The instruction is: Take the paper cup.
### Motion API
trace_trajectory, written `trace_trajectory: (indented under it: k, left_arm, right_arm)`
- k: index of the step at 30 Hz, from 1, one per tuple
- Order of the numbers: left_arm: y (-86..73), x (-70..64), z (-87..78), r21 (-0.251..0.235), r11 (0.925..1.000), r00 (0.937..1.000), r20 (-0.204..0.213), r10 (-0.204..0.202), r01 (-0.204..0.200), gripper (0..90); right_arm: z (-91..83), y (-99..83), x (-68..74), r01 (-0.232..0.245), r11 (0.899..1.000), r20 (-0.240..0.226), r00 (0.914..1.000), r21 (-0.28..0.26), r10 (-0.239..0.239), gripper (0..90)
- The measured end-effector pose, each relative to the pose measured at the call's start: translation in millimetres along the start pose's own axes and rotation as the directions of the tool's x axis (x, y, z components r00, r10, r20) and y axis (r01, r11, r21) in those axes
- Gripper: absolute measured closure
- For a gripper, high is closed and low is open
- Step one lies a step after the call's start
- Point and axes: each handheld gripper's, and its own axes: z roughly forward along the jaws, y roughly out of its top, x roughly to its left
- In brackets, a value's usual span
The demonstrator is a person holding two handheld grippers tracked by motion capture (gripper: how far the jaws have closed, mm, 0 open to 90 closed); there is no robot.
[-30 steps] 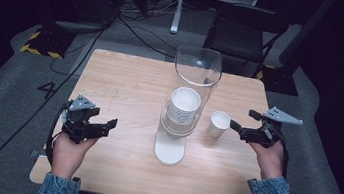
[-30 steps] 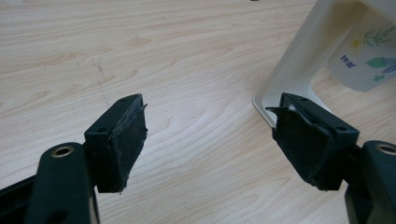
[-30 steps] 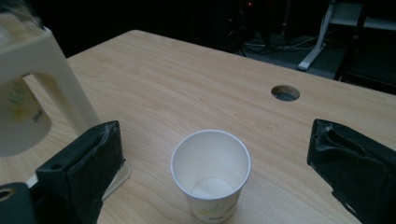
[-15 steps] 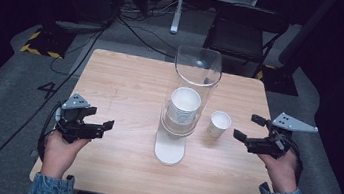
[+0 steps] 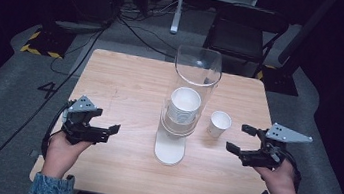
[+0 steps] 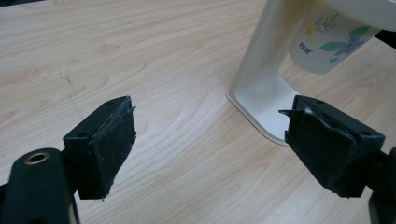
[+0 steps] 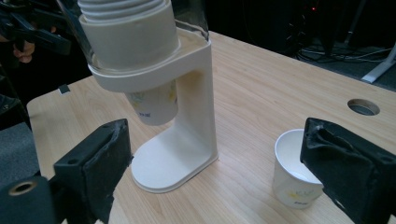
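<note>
Two grippers sit low over the wooden table (image 5: 127, 78), both empty with jaws spread: the left gripper (image 5: 105, 131) well left of the cup dispenser (image 5: 178, 128). Right of the dispenser a loose paper cup (image 5: 219, 124) stands upright, and the right gripper (image 5: 243, 140) is much the nearer, the cup just up-left of its jaws.

I read a white "4" (image 5: 48, 90) marked on the grey floor (image 5: 4, 95); the cup's (image 6: 334, 42) small print is too blurred.
</note>
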Motion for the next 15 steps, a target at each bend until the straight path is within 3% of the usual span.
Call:
trace_trajectory:
  k: [7,15]
  left_arm:
    - [-0.4,-0.6,1.7,0.005,1.0,1.0,-0.004,0.005,-0.005,15.7]
    - [-0.2,-0.5,1.8,0.017,0.9996,0.9997,-0.014,0.021,-0.021,15.9]
  right_arm:
    - [7.2,-5.7,-3.6,0.014,0.999,0.024,0.9996,0.037,-0.015,14.7]
    - [6.2,-6.5,-6.8,0.005,1.0,0.041,0.9992,0.023,-0.006,14.6]
